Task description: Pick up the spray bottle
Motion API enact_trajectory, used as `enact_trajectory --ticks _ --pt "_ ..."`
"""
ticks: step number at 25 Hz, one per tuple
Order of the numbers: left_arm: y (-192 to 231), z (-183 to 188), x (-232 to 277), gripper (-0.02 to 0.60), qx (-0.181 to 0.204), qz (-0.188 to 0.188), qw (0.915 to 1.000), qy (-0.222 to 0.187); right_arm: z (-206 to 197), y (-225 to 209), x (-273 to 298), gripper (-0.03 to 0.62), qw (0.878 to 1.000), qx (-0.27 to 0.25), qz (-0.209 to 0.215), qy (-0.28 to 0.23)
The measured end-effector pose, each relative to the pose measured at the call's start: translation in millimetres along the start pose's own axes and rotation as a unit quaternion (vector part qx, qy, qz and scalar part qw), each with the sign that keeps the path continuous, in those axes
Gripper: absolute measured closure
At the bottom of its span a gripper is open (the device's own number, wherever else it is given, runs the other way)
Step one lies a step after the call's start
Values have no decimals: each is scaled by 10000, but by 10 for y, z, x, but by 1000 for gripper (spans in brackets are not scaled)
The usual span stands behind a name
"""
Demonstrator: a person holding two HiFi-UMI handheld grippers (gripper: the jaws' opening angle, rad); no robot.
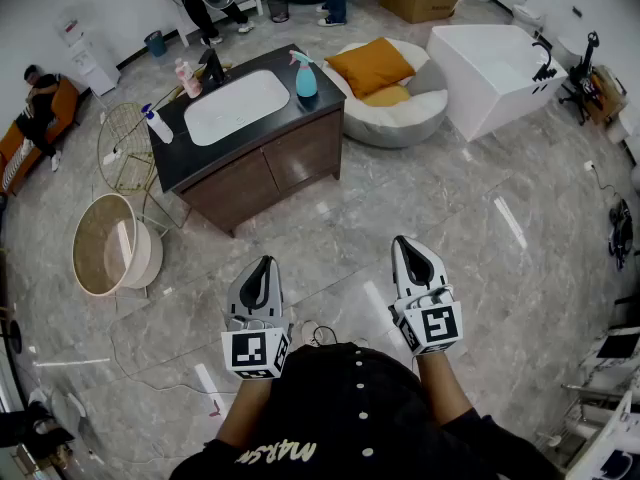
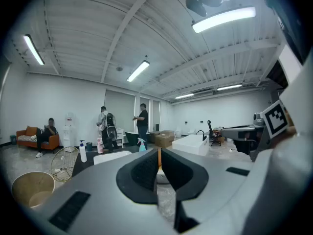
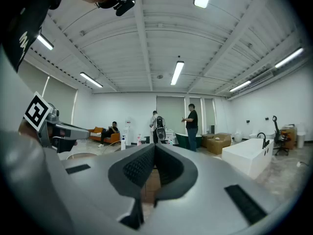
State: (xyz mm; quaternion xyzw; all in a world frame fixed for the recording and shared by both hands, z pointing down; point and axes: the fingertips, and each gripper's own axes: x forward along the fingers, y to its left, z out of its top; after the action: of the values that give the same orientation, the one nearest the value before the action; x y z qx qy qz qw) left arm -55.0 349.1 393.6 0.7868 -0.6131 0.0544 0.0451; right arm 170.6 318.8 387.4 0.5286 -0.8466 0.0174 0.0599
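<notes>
The teal spray bottle [image 1: 306, 76] stands upright at the right rear corner of a dark vanity top [image 1: 320, 108], next to the white sink basin [image 1: 238, 106]. In the left gripper view the spray bottle [image 2: 141, 145] shows small and far off, just left of the jaw tips. My left gripper [image 1: 264, 265] and right gripper [image 1: 403, 242] hover side by side over the marble floor, well short of the vanity. Both point towards it, roughly level. The left gripper [image 2: 159, 155] has its pads together with nothing between them. The right gripper [image 3: 154, 148] is likewise shut and holds nothing.
A white pump bottle [image 1: 158, 125] and a pink bottle [image 1: 187, 78] also stand on the vanity. A round woven basket [image 1: 108, 245] and a wire basket [image 1: 125, 148] sit to its left, with a round cushion seat [image 1: 395, 88] and a white bathtub [image 1: 495, 73] to its right. Cables [image 1: 320, 333] lie by my feet. People stand at the back.
</notes>
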Motion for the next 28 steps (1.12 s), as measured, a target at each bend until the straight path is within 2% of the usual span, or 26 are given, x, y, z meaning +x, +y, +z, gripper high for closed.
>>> enact_trajectory --ticks 2,6,15,18,23,28 --pt "18 -8 18 554 -9 -10 10000 -1 -12 10 30 600 9999 -30 33 -152" --pt "56 -9 47 554 -23 -37 10000 12 -5 22 67 600 10000 14 -35 0" --pt "226 -20 88 554 -61 -170 9998 15 -3 165 219 600 9998 -29 -39 -167" --pt "325 -29 99 554 -45 -246 9997 17 44 287 303 599 9994 21 -9 -350" --pt "507 -99 113 554 13 -359 9993 42 -12 438 417 599 9990 -50 -97 -428" --pt "615 -143 216 554 -62 -374 9992 84 12 425 560 599 9990 120 -207 -379"
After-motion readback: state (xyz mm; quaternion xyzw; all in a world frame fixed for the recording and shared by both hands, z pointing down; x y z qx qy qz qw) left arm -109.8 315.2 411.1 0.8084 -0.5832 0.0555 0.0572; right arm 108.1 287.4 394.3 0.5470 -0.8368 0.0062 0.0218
